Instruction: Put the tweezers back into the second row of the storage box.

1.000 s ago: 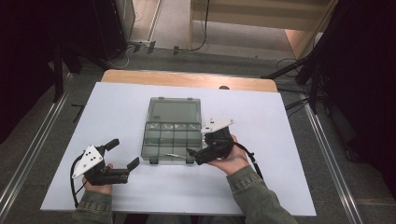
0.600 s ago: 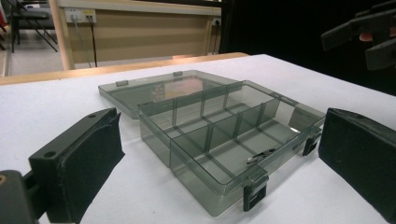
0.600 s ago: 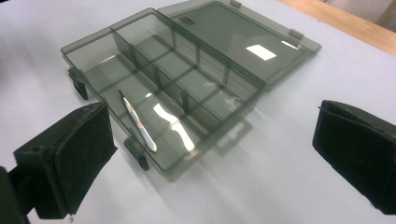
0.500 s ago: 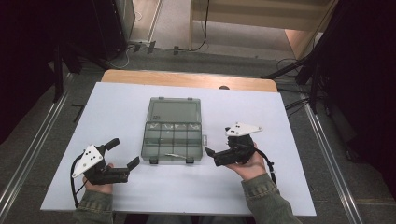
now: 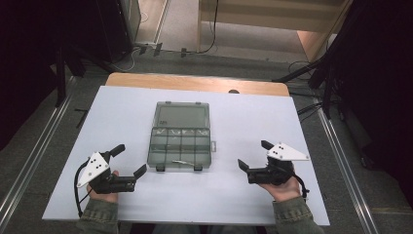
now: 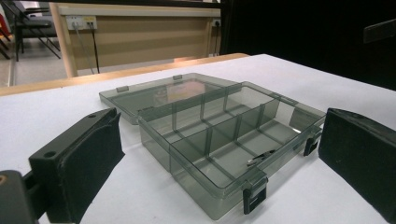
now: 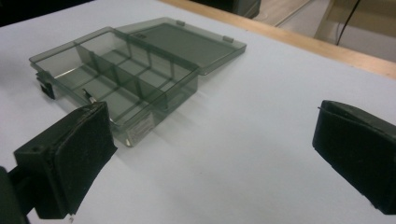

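A smoky grey transparent plastic compartment box [image 5: 181,144] lies open at the middle of the white worktop [image 5: 243,204], its lid [image 5: 181,116] folded flat toward the far edge. A small thin metal piece [image 6: 259,158] rests in one of the compartments in the row nearest the near edge, close to the two black latches [image 5: 159,168]. The left gripper [image 5: 127,159] sits near the near left corner, fingers spread wide and empty. The right gripper [image 5: 253,155] sits near the near right corner, fingers likewise wide and empty, well apart from the box.
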